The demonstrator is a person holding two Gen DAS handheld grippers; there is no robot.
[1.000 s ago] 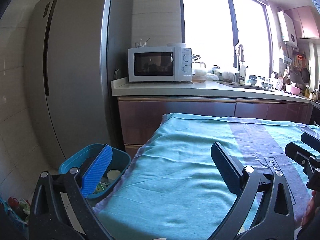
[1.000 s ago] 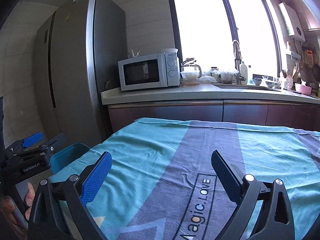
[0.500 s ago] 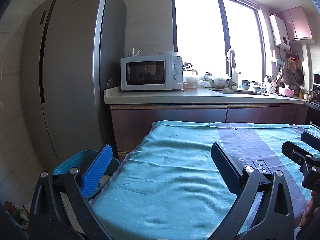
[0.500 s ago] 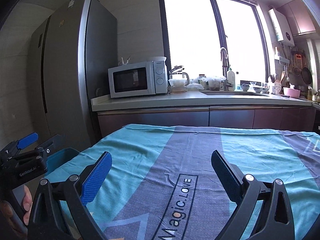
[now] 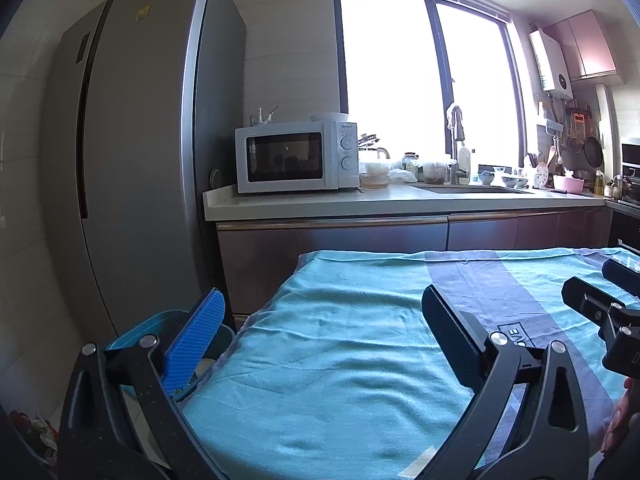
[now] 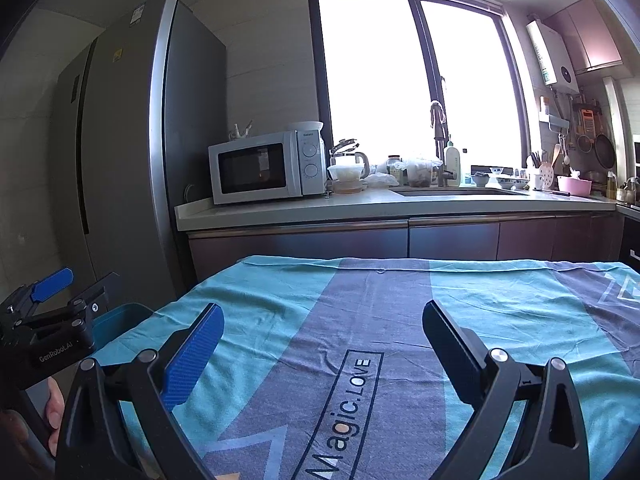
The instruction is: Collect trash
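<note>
- Both grippers hung empty over a cloth-covered table: the left gripper (image 5: pixel 320 332) with its fingers spread wide apart, the right gripper (image 6: pixel 322 340) likewise parted and holding nothing.
- Beneath them, the teal and grey tablecloth (image 6: pixel 384 320), printed "Magic.LOVE", lay bare; no trash showed on it in either view.
- A blue bin (image 5: pixel 160 326) stood on the floor just beside the table's left edge, partly hidden behind the left gripper's blue finger; some refuse appeared to lie inside, though little of it could be made out.
- Judged from this, the collecting looked largely done, with the table cleared and the bin loaded. A few scraps (image 5: pixel 36 428) at the lower left on the floor may have remained; they were too blurred to identify.
- Beyond the table ran a kitchen counter (image 6: pixel 360 206) carrying a white microwave (image 5: pixel 296 158), bowls and bottles, with a tall grey refrigerator (image 5: pixel 132 160) at its left end and a bright window (image 6: pixel 412 80) behind.
- Nothing stood between the grippers and the bin, though the table edge crowded it closely.
</note>
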